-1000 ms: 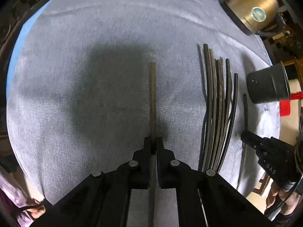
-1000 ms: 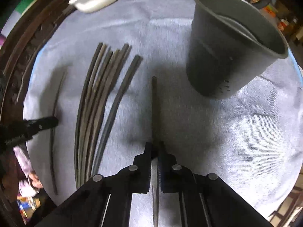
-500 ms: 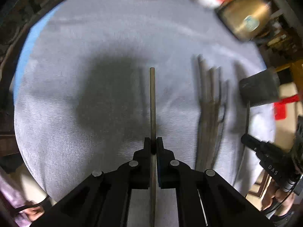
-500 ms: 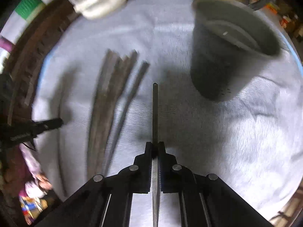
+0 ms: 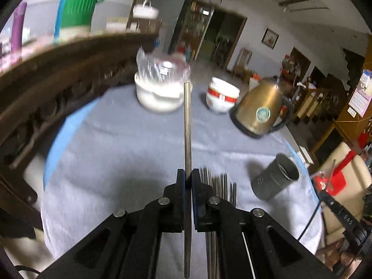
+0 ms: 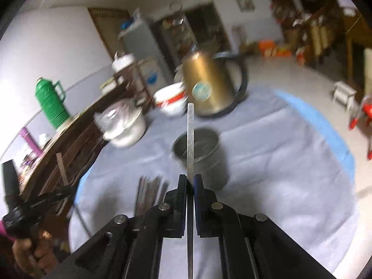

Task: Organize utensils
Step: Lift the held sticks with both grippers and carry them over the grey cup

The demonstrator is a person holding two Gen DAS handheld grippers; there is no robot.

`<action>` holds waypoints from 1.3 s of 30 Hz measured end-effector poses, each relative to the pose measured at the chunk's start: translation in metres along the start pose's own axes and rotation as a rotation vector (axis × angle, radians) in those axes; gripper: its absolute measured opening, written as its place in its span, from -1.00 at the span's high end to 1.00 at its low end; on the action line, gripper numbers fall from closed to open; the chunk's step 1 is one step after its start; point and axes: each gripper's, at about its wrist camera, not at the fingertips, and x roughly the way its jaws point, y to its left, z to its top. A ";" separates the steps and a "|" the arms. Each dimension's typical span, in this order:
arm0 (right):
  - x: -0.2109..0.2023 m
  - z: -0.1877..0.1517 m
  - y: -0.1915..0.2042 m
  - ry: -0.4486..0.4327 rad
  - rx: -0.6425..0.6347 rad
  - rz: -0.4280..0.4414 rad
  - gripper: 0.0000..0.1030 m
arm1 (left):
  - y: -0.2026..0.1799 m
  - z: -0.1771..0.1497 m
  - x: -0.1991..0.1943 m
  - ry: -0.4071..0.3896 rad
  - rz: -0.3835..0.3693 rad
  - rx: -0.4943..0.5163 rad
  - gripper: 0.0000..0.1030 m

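Both cameras had swung up from looking straight down at the cloth a second before to looking across the room, so the far wall, doorway and cabinets had come into sight. The grey cloth over the table stayed spread as before.

The gold kettle now stood upright in view at the table's far side, with a round blue-green sticker on its body; the print on it was too small to read. Left of it sat the white bowl with a red band, its markings unreadable, and the white pot covered in clear plastic.

The dark cup, which had loomed large and close to the right gripper a second ago, now stood farther ahead of it on the cloth, upright.

The bundle of chopsticks still lay on the cloth, just beyond the left gripper.

The left gripper was still pinched narrow on a single chopstick, now lifted and pointing up and away. The right gripper likewise still clamped its flat chopstick, raised in front of the cup; faint characters ran along it, unreadable. "DAS" showed in white on the right gripper's body in the left view.
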 end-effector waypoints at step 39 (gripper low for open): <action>-0.096 0.003 0.020 -0.269 -0.119 -0.010 0.86 | -0.006 0.002 -0.100 -0.200 -0.122 0.009 0.90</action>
